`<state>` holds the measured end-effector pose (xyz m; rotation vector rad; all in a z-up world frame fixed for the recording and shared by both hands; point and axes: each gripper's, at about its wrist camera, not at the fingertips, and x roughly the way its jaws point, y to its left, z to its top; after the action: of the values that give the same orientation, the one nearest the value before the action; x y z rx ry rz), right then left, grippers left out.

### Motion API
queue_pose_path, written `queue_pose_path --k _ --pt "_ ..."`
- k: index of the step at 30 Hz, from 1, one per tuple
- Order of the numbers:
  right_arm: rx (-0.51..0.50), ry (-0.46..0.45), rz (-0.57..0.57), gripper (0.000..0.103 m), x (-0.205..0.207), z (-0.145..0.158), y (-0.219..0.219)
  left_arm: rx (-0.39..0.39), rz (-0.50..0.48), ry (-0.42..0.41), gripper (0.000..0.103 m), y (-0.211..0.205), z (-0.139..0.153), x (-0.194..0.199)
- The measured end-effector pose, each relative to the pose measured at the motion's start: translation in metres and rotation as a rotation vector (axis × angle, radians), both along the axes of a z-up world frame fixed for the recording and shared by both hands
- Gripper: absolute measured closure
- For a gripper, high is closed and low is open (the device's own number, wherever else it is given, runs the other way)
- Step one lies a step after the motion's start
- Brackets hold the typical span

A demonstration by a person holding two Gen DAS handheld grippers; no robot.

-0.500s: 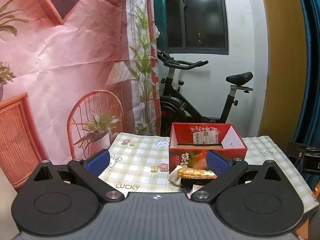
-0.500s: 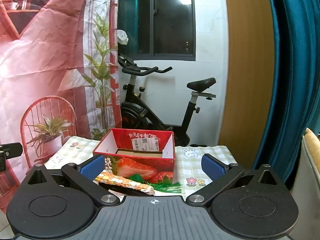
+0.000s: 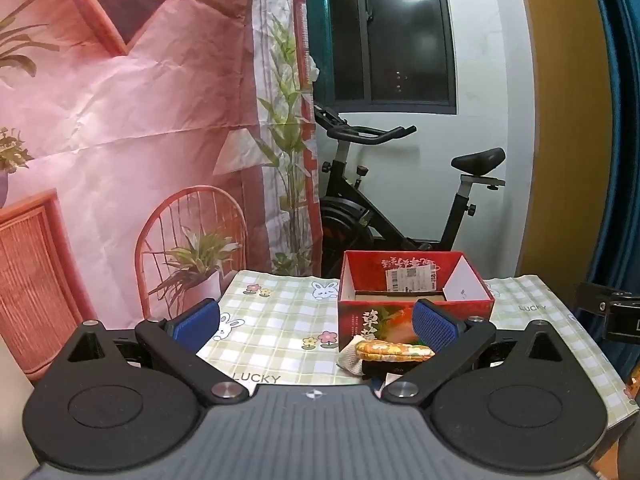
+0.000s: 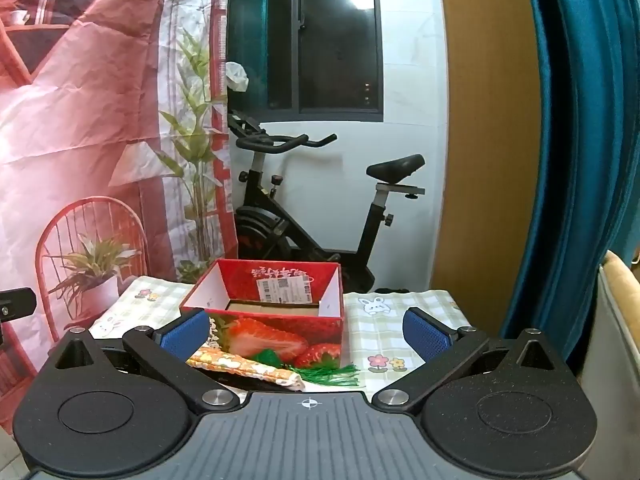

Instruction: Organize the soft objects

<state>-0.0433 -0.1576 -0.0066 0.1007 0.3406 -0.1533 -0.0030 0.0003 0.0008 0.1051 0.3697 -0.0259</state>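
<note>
An open red box with strawberry print (image 3: pixel 416 304) (image 4: pixel 276 316) stands on a checked tablecloth (image 3: pixel 280 320) (image 4: pixel 380 336). In front of it lies a small heap of soft things: an orange floral cloth (image 3: pixel 394 350) (image 4: pixel 244 366), a pale piece (image 3: pixel 352 358), something black underneath, and a green tassel (image 4: pixel 332 374). My left gripper (image 3: pixel 316 322) is open, held back from the table's near edge, with the heap near its right finger. My right gripper (image 4: pixel 306 334) is open too, with the heap low between its fingers but farther away. Nothing is held.
A pink printed backdrop (image 3: pixel 120 140) hangs on the left. An exercise bike (image 3: pixel 400 200) (image 4: pixel 320 208) stands behind the table by the window. A teal curtain (image 4: pixel 580 160) hangs on the right. The other gripper's edge (image 3: pixel 608 316) shows at right in the left wrist view.
</note>
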Motion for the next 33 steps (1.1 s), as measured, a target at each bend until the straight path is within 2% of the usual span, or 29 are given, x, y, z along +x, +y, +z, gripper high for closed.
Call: queue_pose_path --k 33 --pt "0.009 -0.005 -0.006 0.0 -0.0028 -0.0012 0.0009 0.002 -0.006 -0.002 0.0 -0.0028 -0.0009 0.0001"
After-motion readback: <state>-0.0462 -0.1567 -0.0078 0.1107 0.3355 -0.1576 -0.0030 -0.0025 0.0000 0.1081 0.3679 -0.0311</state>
